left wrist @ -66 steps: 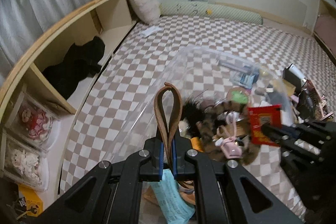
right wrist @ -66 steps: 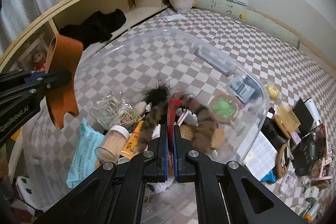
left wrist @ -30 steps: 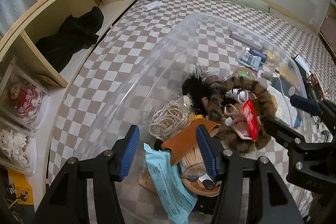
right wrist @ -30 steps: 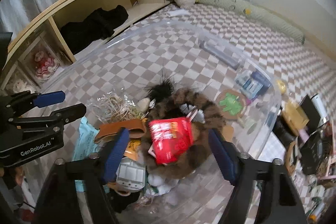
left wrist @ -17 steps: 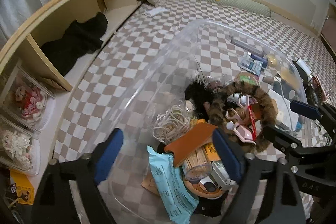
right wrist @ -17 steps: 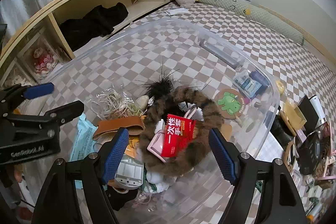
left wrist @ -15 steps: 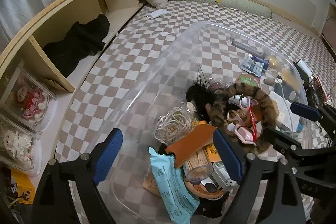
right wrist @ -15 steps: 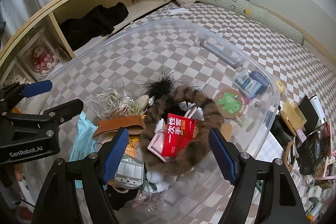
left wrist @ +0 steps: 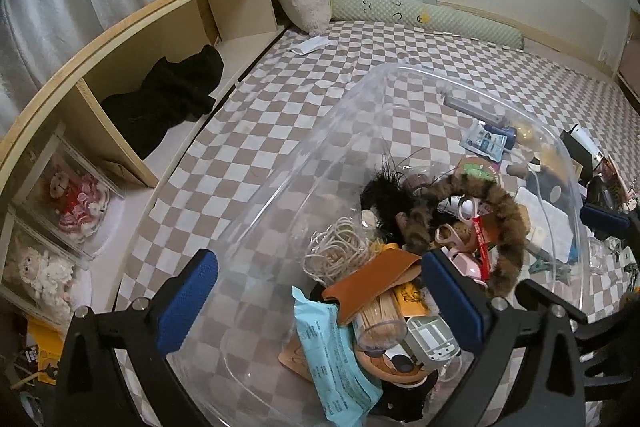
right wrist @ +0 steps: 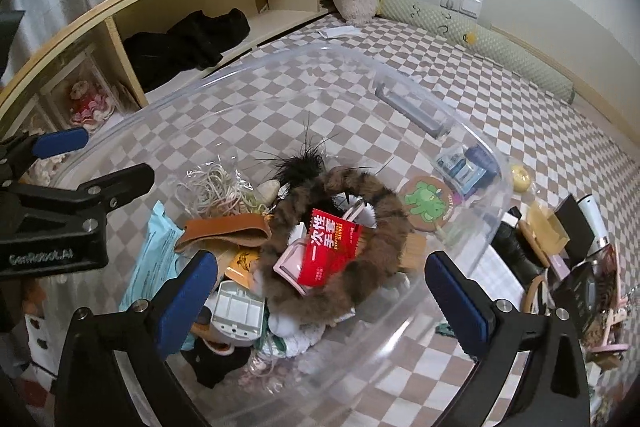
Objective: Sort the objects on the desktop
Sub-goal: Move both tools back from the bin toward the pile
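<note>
My left gripper (left wrist: 320,291) had just spread wide, empty; the leather strap (left wrist: 370,285) lay in the clear bin (left wrist: 280,183). My right gripper (right wrist: 320,289) had opened fully too, holding nothing; the red packet (right wrist: 330,253) sat at twelve o'clock.

A brown leather strap (left wrist: 370,281) and red packet (right wrist: 330,253) lie atop the clutter in the clear bin (right wrist: 460,131).

1 clear bin (right wrist: 472,143), 1 red packet (right wrist: 330,253), 1 brown strap (right wrist: 224,233), 1 furry ring (right wrist: 380,223), 2 grippers: left (left wrist: 320,301), right (right wrist: 320,297).

Both grippers tilt steeply downward. The left gripper (left wrist: 318,293) has just been opening, jaws wide and empty. The right gripper (right wrist: 320,291), at its 3 o'clock, has likewise spread, gripping nothing.
</note>
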Tool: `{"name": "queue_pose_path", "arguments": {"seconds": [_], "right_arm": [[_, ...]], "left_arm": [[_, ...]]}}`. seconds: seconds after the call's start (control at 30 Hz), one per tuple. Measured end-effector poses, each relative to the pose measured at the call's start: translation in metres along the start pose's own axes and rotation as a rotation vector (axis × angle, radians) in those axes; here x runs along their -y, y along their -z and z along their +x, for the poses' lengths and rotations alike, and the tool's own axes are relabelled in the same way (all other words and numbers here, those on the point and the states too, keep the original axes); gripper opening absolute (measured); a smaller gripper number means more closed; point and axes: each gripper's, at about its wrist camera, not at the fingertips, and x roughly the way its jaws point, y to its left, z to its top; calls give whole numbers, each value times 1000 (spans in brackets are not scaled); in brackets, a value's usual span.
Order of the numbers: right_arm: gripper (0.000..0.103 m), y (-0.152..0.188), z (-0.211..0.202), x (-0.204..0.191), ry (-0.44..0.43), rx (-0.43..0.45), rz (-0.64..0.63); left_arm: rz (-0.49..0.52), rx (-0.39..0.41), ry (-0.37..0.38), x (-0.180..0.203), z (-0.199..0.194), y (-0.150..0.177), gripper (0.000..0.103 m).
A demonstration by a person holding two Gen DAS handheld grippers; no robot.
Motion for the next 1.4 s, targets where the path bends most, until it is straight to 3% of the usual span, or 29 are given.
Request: {"name": "queue_pose_path", "arguments": {"seconds": [0.37,0.77,1.0,1.23,1.4], "right_arm": [[103,11,-44,27,10,57,3],[103,50,-107,74,100,137,18],[103,80,-140,119,196,207,85],[103,119,-152,170,301,222,106],[103,144,-163,200,348,252,166]], "left_arm": [[54,117,13,37,-42,-1,103],[155,179,171,101,-91,4,103],[236,263,167,150,-114,8,103],[284,262,195,201,-111,7,103],[282,232,309,231,-98,6,103]]}}
